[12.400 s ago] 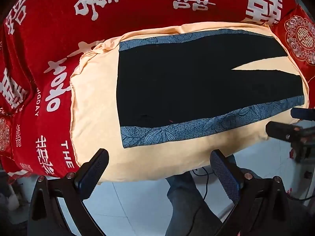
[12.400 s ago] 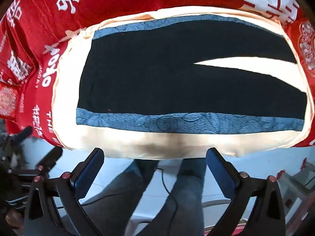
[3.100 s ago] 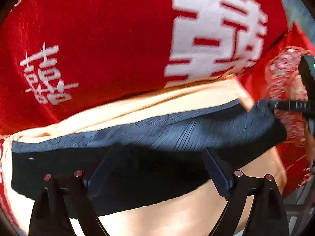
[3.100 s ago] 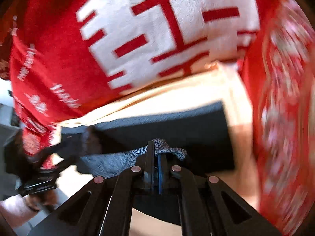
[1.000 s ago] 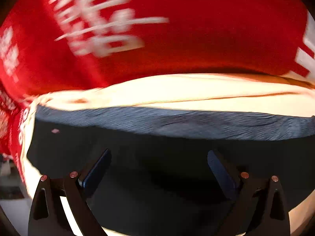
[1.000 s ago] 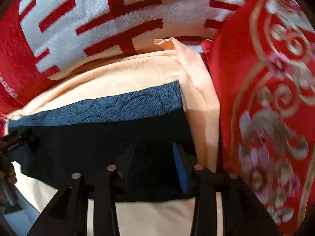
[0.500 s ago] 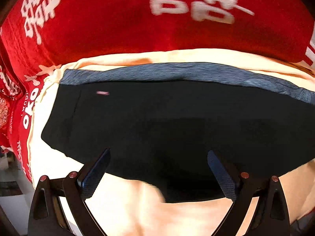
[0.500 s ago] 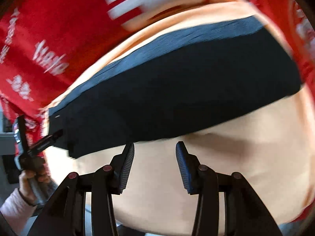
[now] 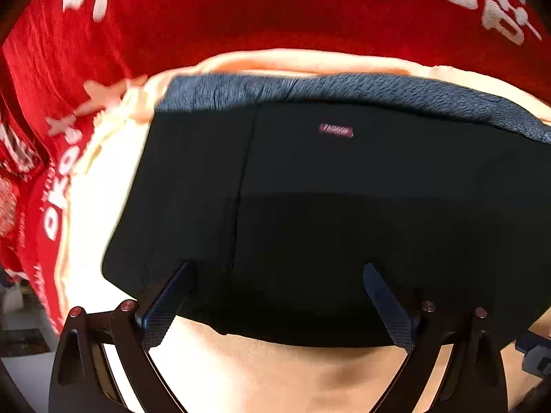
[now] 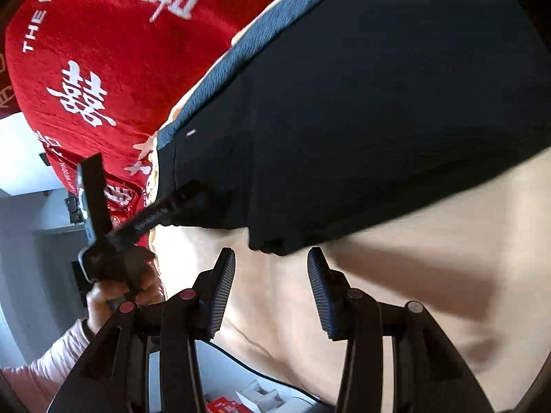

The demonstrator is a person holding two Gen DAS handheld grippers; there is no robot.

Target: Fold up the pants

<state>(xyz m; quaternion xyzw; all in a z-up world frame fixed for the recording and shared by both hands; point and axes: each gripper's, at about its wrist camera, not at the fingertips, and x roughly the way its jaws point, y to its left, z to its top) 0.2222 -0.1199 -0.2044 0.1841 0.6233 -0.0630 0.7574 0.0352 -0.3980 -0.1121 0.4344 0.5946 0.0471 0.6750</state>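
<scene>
the black pants lie folded lengthwise on a peach cloth spread over the red bedspread, blue patterned stripe along the far edge. the left gripper hangs over the near edge, jaws spread wide, empty. the right gripper sits just short of the pants' near corner, jaws parted, holding nothing.

red blanket with white characters under a peach sheet.
</scene>
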